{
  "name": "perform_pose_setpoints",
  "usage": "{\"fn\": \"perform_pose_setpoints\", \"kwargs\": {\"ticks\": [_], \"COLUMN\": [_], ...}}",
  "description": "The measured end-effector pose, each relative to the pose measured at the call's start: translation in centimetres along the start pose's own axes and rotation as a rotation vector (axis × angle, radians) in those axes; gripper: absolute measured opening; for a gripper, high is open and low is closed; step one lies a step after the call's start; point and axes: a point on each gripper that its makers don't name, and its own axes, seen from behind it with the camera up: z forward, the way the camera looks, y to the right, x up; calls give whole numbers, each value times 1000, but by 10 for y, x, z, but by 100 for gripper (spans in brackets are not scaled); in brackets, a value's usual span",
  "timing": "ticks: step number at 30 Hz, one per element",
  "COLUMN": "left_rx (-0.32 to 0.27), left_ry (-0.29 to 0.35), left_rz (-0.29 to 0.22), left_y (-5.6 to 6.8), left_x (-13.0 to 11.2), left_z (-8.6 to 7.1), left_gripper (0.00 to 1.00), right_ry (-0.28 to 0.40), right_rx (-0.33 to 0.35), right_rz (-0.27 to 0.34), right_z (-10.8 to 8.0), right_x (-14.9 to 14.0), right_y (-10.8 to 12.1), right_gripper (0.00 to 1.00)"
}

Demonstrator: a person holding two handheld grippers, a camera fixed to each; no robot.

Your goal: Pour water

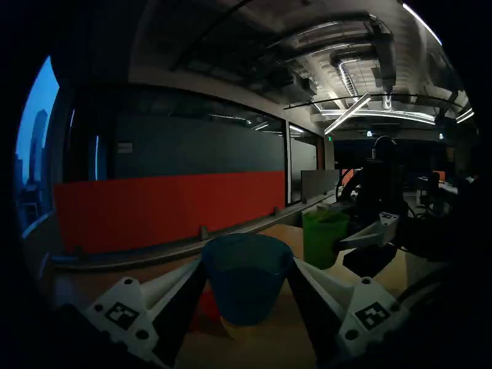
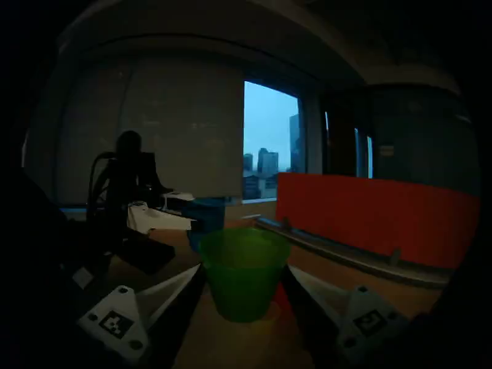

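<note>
My left gripper (image 1: 246,261) and right gripper (image 2: 243,267) have white wedge-shaped jaws, black inside, each carrying a square black-and-white marker (image 1: 121,315) and small screws (image 1: 128,283).

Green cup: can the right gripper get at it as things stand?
Probably yes: the green cup stands between the jaws of the right gripper, nothing in between. Whether they already press it, I can't tell.

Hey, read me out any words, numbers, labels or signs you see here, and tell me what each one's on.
No text here is legible.
Too small and blurred: small white sign on the dark wall.
Not words: square black-and-white markers, patterns only.
No print visible: blue cup, green cup.
</note>
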Motion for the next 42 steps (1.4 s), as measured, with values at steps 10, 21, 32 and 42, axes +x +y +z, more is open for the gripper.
{"fn": "perform_pose_setpoints", "kwargs": {"ticks": [10, 21, 32, 42], "left_rx": [4, 17, 25, 47], "left_ry": [4, 12, -3, -15], "left_rz": [37, 134, 237, 301], "left_y": [-3, -4, -1, -6], "left_x": [8, 22, 27, 31], "left_z": [-3, -8, -7, -5], "left_gripper": [86, 85, 85, 86], "right_ry": [-7, -11, -14, -31], "right_rx": [13, 31, 70, 88], "right_rz": [-4, 3, 7, 13], "right_z": [4, 10, 18, 24], "right_x": [-3, -11, -21, -33], "right_y": [-6, -14, -29, -34], "right_gripper": [99, 99, 99, 99]}}
